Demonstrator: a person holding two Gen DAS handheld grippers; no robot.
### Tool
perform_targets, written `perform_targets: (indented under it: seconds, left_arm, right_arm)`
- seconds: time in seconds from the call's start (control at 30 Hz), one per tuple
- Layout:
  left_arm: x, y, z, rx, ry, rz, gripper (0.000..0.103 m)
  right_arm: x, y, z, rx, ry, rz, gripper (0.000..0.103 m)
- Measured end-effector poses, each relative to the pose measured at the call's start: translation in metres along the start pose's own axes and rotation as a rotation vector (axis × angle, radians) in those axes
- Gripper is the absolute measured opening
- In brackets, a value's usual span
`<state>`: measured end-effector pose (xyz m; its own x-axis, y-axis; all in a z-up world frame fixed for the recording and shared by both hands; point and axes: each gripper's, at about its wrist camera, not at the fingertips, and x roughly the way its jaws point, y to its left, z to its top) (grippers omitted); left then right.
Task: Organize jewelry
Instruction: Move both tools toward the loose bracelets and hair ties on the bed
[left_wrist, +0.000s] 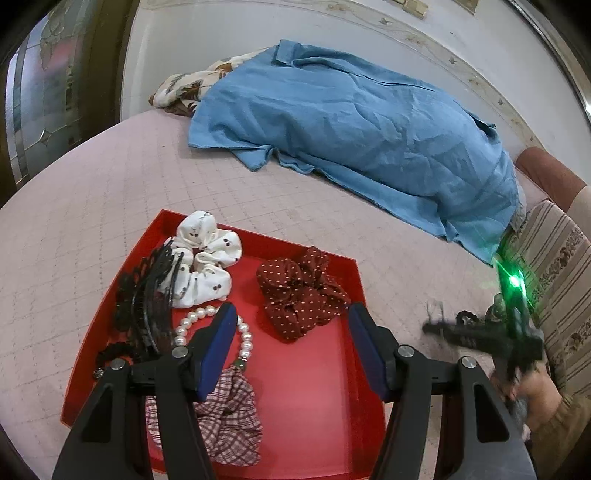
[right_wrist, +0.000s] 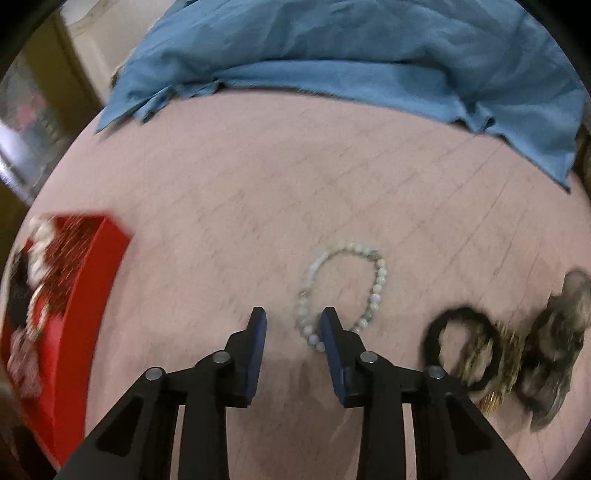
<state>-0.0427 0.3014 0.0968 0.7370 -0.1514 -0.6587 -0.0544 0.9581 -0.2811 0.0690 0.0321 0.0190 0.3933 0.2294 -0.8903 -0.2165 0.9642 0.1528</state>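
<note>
A red tray lies on the pink quilted bed. It holds a white cherry scrunchie, a dark red dotted scrunchie, a plaid scrunchie, a pearl bracelet and black hair clips. My left gripper is open and empty above the tray. My right gripper is open just above the bed, its right finger beside a pale bead bracelet. A black hair tie, a gold piece and a dark mottled scrunchie lie to the right. The tray shows at the left.
A blue garment lies across the far side of the bed over a floral cloth; it also shows in the right wrist view. A striped cushion is at the right. The right gripper's body with a green light shows there too.
</note>
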Motion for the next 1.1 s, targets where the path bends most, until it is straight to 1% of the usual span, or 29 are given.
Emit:
perform_targets:
  seconds: [0.03, 0.1, 0.13, 0.17, 0.27, 0.33, 0.4, 0.43, 0.47, 0.53, 0.63, 0.7, 0.8, 0.83, 0.9, 0.97, 1.03, 1.07, 1.1]
  left_arm:
    - [-0.001, -0.002, 0.000, 0.004, -0.002, 0.000, 0.062]
    - [-0.001, -0.008, -0.002, 0.020, -0.006, 0.007, 0.062]
    - [-0.001, -0.010, -0.003, 0.028, -0.006, 0.013, 0.062]
    - [-0.001, -0.014, -0.005, 0.040, -0.005, 0.019, 0.062]
    - [-0.002, -0.026, -0.012, 0.080, -0.003, 0.034, 0.062]
    - [-0.003, -0.036, -0.018, 0.109, 0.005, 0.033, 0.062]
    - [-0.005, -0.050, -0.026, 0.135, 0.022, 0.028, 0.062]
    - [-0.006, -0.057, -0.031, 0.143, 0.038, 0.015, 0.062]
    - [-0.008, -0.068, -0.037, 0.155, 0.060, -0.008, 0.062]
    - [-0.010, -0.084, -0.046, 0.182, 0.085, -0.032, 0.062]
    - [-0.011, -0.120, -0.062, 0.256, 0.121, -0.045, 0.062]
    - [-0.008, -0.138, -0.070, 0.289, 0.145, -0.054, 0.062]
    - [0.005, -0.162, -0.081, 0.306, 0.204, -0.085, 0.062]
    - [0.013, -0.169, -0.084, 0.306, 0.235, -0.092, 0.062]
    - [0.022, -0.176, -0.088, 0.307, 0.258, -0.094, 0.060]
    - [0.033, -0.182, -0.092, 0.313, 0.279, -0.082, 0.052]
    - [0.048, -0.184, -0.094, 0.299, 0.313, -0.075, 0.047]
    - [0.055, -0.184, -0.094, 0.291, 0.327, -0.071, 0.042]
    - [0.061, -0.185, -0.095, 0.285, 0.339, -0.063, 0.040]
  right_arm:
    - [-0.006, 0.001, -0.011, -0.004, 0.026, 0.052, 0.034]
    - [-0.017, 0.004, -0.032, -0.016, 0.060, 0.128, 0.035]
    - [-0.024, 0.006, -0.047, -0.022, 0.083, 0.176, 0.035]
    - [-0.030, 0.006, -0.059, -0.024, 0.091, 0.204, 0.035]
    - [-0.051, 0.000, -0.095, -0.007, 0.106, 0.290, 0.036]
    - [-0.068, -0.014, -0.110, 0.034, 0.078, 0.318, 0.036]
    - [-0.085, -0.037, -0.119, 0.087, 0.019, 0.301, 0.041]
    - [-0.093, -0.054, -0.121, 0.115, -0.014, 0.271, 0.042]
    - [-0.098, -0.065, -0.123, 0.136, -0.032, 0.253, 0.042]
    - [-0.104, -0.093, -0.126, 0.192, -0.060, 0.220, 0.042]
    - [-0.109, -0.123, -0.127, 0.242, -0.103, 0.179, 0.042]
    - [-0.109, -0.137, -0.127, 0.268, -0.137, 0.162, 0.042]
    - [-0.106, -0.153, -0.122, 0.293, -0.163, 0.155, 0.042]
    - [-0.104, -0.155, -0.119, 0.298, -0.172, 0.156, 0.042]
    - [-0.102, -0.159, -0.114, 0.302, -0.191, 0.166, 0.042]
    - [-0.103, -0.160, -0.108, 0.303, -0.219, 0.194, 0.042]
    - [-0.103, -0.156, -0.095, 0.287, -0.240, 0.225, 0.042]
    - [-0.104, -0.155, -0.091, 0.274, -0.247, 0.229, 0.042]
    - [-0.102, -0.151, -0.081, 0.251, -0.257, 0.224, 0.042]
